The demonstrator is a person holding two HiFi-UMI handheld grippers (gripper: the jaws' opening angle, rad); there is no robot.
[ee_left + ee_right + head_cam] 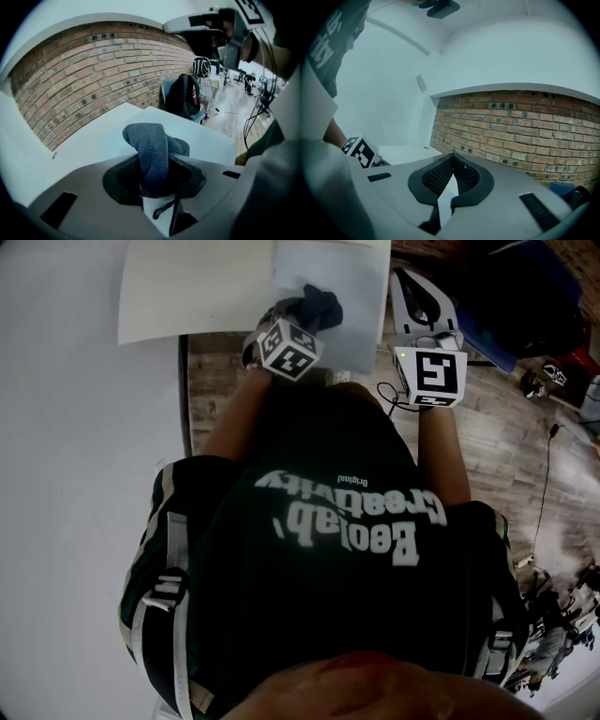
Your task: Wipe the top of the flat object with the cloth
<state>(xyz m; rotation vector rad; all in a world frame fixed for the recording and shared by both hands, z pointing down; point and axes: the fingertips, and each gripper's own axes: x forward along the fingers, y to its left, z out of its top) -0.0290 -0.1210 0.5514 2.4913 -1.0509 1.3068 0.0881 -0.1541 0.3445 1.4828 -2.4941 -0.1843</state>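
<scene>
The flat object (361, 296), a pale panel, lay at twelve o'clock from the person in the head view, its far end cut off by the frame's top edge. The grey cloth (317, 306) sat bunched over its near left part, gripped in the left claw (154, 180), whose jaws were closed narrowly on a fold with the rest bulging out in front. A second white sheet (197, 287) lay at the panel's nine o'clock. The right claw (452, 173) hung at the panel's three o'clock, off its edge, jaws met at the tips with nothing between them.

This looked like the wiping step, at or near its start. The next move would call for pressing the cloth flat and sweeping it across the top.

No view showed plainly whether the cloth touched the panel. The person's torso hid most of the head view, and what carried the panel could not be made out.
</scene>
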